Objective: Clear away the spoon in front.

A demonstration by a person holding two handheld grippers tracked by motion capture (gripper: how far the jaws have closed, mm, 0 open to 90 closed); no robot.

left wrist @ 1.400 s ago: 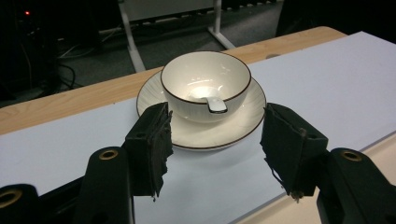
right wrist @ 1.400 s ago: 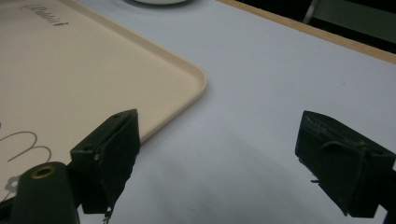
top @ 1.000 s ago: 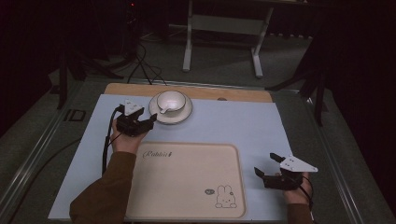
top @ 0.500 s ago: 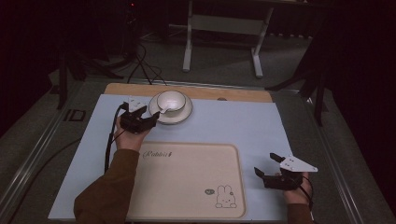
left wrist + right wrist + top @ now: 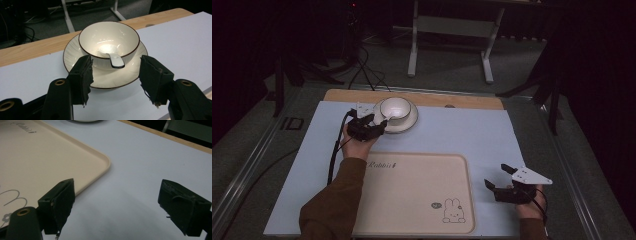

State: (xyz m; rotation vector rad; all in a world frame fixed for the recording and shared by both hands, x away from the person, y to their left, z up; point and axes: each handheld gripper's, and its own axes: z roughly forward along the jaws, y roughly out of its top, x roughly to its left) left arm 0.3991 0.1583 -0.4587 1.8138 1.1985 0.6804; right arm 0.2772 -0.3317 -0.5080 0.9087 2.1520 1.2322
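The left gripper (image 5: 115,75) has its jaws spread, with nothing pressed between the pads; they have just been closing a little, yet the near rim of the saucer (image 5: 75,47) lies in the gap untouched; the bowl (image 5: 109,40) stands on that saucer straight ahead of the jaws, and the spoon (image 5: 113,58) rests inside the bowl with its handle end hooked over the near rim, its long axis running from the bowl's middle toward the gripper, slightly to the right-hand pad's side in the left gripper view. By my reading the coming move is a grasp at the saucer's near rim or at the spoon's handle, and the gripper needs only to go a little further forward for either.

In the high view the left gripper (image 5: 371,128) sits just beside the saucer (image 5: 408,122) near the table's far edge, left of its middle; the right gripper (image 5: 498,179) rests well apart by the near right corner, its jaws released and empty over the bare table (image 5: 140,170), just off the right edge of the tray (image 5: 50,157); so the left hand is much the nearer.

Counted: one bowl (image 5: 394,108), one saucer, one spoon, one tray (image 5: 417,190) lying along the near edge, two grippers.
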